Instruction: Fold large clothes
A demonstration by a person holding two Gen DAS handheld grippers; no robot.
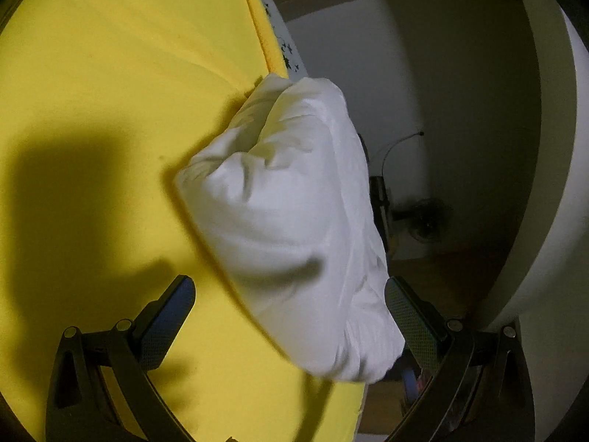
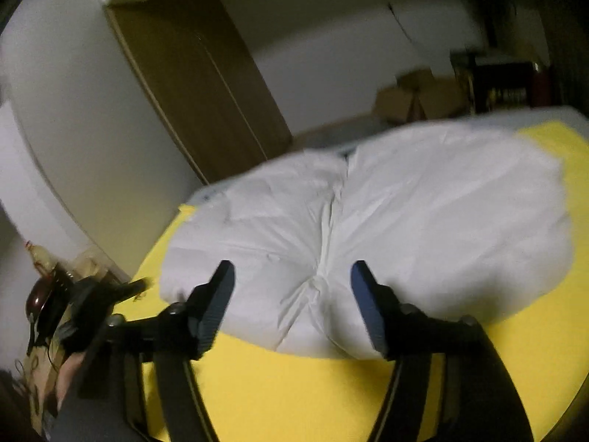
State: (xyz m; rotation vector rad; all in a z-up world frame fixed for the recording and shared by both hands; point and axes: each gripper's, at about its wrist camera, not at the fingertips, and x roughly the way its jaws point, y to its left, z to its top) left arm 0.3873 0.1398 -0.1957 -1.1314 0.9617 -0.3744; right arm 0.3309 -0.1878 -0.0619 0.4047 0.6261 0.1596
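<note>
White garment [image 2: 368, 221] bunched on yellow sheet [image 2: 294, 397] | both grippers [image 1: 291, 316] [image 2: 292, 294] released | wardrobe [image 2: 198, 84], seemingly boxes [image 2: 416, 95] behind

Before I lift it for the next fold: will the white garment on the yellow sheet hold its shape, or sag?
The white garment will probably sag: it lies puffed and creased, with no stiff edges. It looks light for its bulk, so one pinch should raise it. Its gathered centre suggests the layers may slide apart. Both the right tongs and the left tongs stand open.
</note>
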